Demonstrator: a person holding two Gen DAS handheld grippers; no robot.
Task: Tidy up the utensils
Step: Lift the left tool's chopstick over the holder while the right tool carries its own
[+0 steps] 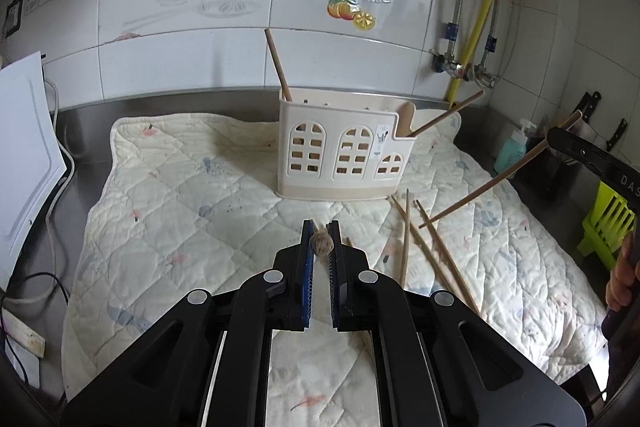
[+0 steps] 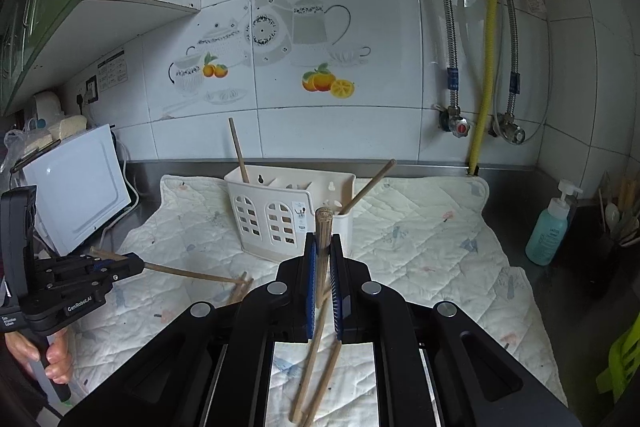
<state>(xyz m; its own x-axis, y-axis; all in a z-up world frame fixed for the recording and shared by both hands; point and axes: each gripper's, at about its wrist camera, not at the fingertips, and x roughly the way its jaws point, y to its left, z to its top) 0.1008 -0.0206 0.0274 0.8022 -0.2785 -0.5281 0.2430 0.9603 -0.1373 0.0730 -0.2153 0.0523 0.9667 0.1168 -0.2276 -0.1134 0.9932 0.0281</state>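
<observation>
My left gripper (image 1: 321, 229) is shut on a wooden chopstick (image 1: 321, 244), seen end-on between the pads. In the right wrist view that left gripper (image 2: 134, 262) holds its chopstick (image 2: 192, 273) level above the quilt. My right gripper (image 2: 324, 247) is shut on another chopstick (image 2: 323, 227), which stands nearly upright. From the left wrist view the right gripper (image 1: 588, 153) shows at the right edge, its chopstick (image 1: 488, 187) slanting down. The cream utensil holder (image 1: 344, 151) stands behind, with two chopsticks and a wooden spoon (image 1: 406, 115) in it. Three loose chopsticks (image 1: 424, 247) lie on the quilt.
A quilted cloth (image 1: 180, 187) covers the steel counter. A white board (image 1: 24, 163) and cables are on the left. A blue soap bottle (image 2: 548, 231), a green rack (image 1: 608, 223) and knives (image 1: 590, 107) are on the right. Pipes (image 2: 486, 47) run down the tiled wall.
</observation>
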